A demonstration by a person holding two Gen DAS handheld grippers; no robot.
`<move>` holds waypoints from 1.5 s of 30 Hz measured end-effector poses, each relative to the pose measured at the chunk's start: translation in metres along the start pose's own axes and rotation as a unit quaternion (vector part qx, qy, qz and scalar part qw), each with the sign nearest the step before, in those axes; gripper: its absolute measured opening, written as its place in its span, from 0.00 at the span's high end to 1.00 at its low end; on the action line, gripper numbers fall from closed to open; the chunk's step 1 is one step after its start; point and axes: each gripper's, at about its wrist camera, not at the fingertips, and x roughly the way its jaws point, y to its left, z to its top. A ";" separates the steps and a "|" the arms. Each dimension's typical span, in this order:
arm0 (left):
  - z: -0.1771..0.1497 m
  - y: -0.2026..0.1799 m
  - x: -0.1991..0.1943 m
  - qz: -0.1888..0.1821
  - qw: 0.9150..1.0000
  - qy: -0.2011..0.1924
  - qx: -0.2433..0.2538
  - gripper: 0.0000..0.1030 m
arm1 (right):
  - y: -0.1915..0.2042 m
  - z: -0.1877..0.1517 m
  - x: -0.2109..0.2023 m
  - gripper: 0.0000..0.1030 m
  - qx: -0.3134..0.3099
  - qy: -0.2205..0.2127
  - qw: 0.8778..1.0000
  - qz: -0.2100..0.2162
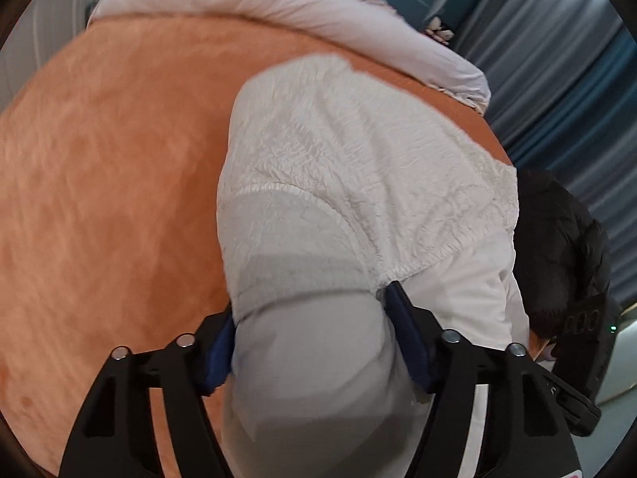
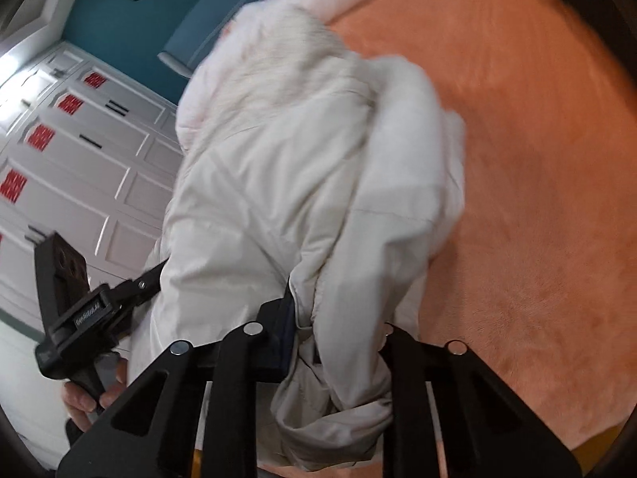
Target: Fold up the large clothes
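Gripping the white jacket (image 1: pixel 358 183) at its near edge, your left gripper (image 1: pixel 318 342) clamped on a thick fold, your right gripper (image 2: pixel 338 342) pinching bunched fabric, garment draped over the orange bed cover (image 1: pixel 111 159), pale duvet (image 1: pixel 286 12) behind.

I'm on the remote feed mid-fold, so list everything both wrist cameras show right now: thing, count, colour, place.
Jacket: one, white, puffy with a fur-trimmed edge, on the bedspread, near end gathered in both claws.
Bedspread: one, orange, plush, under the jacket.
Duvet: one, pale pink-white, bunched along the far edge of the bed.
Curtains: blue-grey, beyond the bed's right edge in the left wrist view.
Wardrobe: white panelled doors with red stickers, left of the right wrist view.
Wall: teal, with one small framed picture.
Left claw: black, blue pads, closed on a thick jacket fold.
Right claw: black, pinching bunched jacket fabric.
Hand: one, gripping the left claw's handle.
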 end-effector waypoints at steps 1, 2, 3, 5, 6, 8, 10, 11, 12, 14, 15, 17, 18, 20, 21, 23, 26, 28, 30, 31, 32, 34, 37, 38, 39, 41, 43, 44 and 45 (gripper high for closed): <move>0.001 -0.005 -0.010 0.001 1.000 -0.007 0.010 0.41 | 0.005 -0.003 -0.005 0.83 -0.006 -0.007 1.000 0.001; 0.000 -0.007 -0.018 0.001 1.000 -0.014 0.018 0.43 | 0.012 -0.006 -0.012 0.84 -0.014 -0.017 1.000 0.004; 0.000 -0.010 -0.025 -0.001 0.999 -0.021 0.024 0.44 | 0.019 -0.010 -0.019 0.84 -0.024 -0.025 0.999 0.007; -0.002 -0.007 -0.043 -0.001 0.999 -0.036 0.040 0.48 | 0.031 -0.014 -0.030 0.84 -0.040 -0.041 0.998 0.011; -0.003 -0.008 -0.051 -0.001 0.998 -0.043 0.045 0.48 | 0.037 -0.016 -0.036 0.85 -0.047 -0.047 0.998 0.014; -0.001 -0.009 -0.062 -0.002 0.997 -0.056 0.049 0.52 | 0.047 -0.018 -0.044 0.85 -0.064 -0.057 0.996 0.014; -0.002 -0.004 -0.074 -0.003 0.997 -0.067 0.047 0.54 | 0.057 -0.020 -0.049 0.85 -0.076 -0.063 0.995 0.014; -0.003 -0.002 -0.081 -0.004 0.996 -0.072 0.046 0.56 | 0.062 -0.020 -0.052 0.85 -0.082 -0.066 0.994 0.014; -0.001 -0.002 -0.087 -0.004 0.996 -0.079 0.046 0.57 | 0.067 -0.021 -0.056 0.85 -0.092 -0.070 0.993 0.013; 0.000 0.001 -0.104 -0.004 0.994 -0.098 0.050 0.61 | 0.081 -0.021 -0.062 0.85 -0.118 -0.082 0.990 0.012; 0.002 0.003 -0.113 -0.003 0.993 -0.109 0.052 0.62 | 0.088 -0.021 -0.065 0.85 -0.130 -0.087 0.988 0.013; 0.008 0.010 -0.124 -0.002 0.991 -0.123 0.052 0.63 | 0.107 -0.016 -0.067 0.86 -0.158 -0.098 0.983 0.013; 0.012 0.015 -0.130 -0.003 0.990 -0.131 0.049 0.64 | 0.116 -0.014 -0.066 0.86 -0.171 -0.104 0.980 0.014; 0.018 0.025 -0.142 -0.003 0.988 -0.149 0.045 0.66 | 0.135 -0.009 -0.061 0.86 -0.193 -0.115 0.974 0.014; 0.021 0.028 -0.149 0.000 0.986 -0.161 0.045 0.67 | 0.145 -0.007 -0.060 0.86 -0.205 -0.122 0.971 0.014; 0.027 0.035 -0.166 0.006 0.981 -0.190 0.049 0.68 | 0.166 0.000 -0.058 0.86 -0.231 -0.136 0.963 0.019; 0.038 0.053 -0.186 0.013 0.972 -0.228 0.047 0.67 | 0.186 0.016 -0.044 0.86 -0.245 -0.137 0.958 0.049; 0.046 0.075 -0.177 0.034 0.969 -0.240 0.046 0.62 | 0.178 0.029 -0.018 0.83 -0.228 -0.112 0.965 0.069; 0.049 0.104 -0.145 0.062 0.974 -0.215 0.038 0.51 | 0.154 0.033 0.023 0.74 -0.194 -0.073 0.977 0.059; 0.047 0.118 -0.128 0.074 0.978 -0.195 0.029 0.49 | 0.133 0.031 0.050 0.71 -0.163 -0.038 0.985 0.035; 0.040 0.139 -0.103 0.090 0.984 -0.154 0.007 0.50 | 0.117 0.026 0.066 0.71 -0.140 -0.016 0.990 0.013; 0.020 0.163 -0.079 0.112 0.988 -0.104 -0.016 0.54 | 0.080 0.007 0.082 0.71 -0.094 0.015 0.995 -0.023; -0.008 0.171 -0.087 0.129 0.986 -0.110 -0.005 0.54 | 0.043 -0.018 0.055 0.72 -0.056 -0.002 0.998 -0.042; -0.012 0.168 -0.093 0.142 0.984 -0.112 0.005 0.54 | 0.044 -0.017 0.045 0.72 -0.060 -0.017 0.997 -0.051; -0.012 0.162 -0.100 0.152 0.981 -0.118 0.013 0.54 | 0.051 -0.013 0.035 0.77 -0.077 -0.030 0.995 -0.054; -0.007 0.148 -0.108 0.157 0.978 -0.133 0.026 0.53 | 0.079 0.005 0.025 0.80 -0.127 -0.039 0.989 -0.057; 0.003 0.130 -0.113 0.145 0.978 -0.145 0.034 0.52 | 0.125 0.026 0.026 0.81 -0.192 -0.049 0.979 -0.055; 0.010 0.117 -0.113 0.133 0.980 -0.144 0.039 0.47 | 0.156 0.039 0.032 0.81 -0.237 -0.052 0.969 -0.055; 0.013 0.113 -0.111 0.129 0.980 -0.143 0.040 0.45 | 0.176 0.046 0.039 0.81 -0.267 -0.053 0.961 -0.057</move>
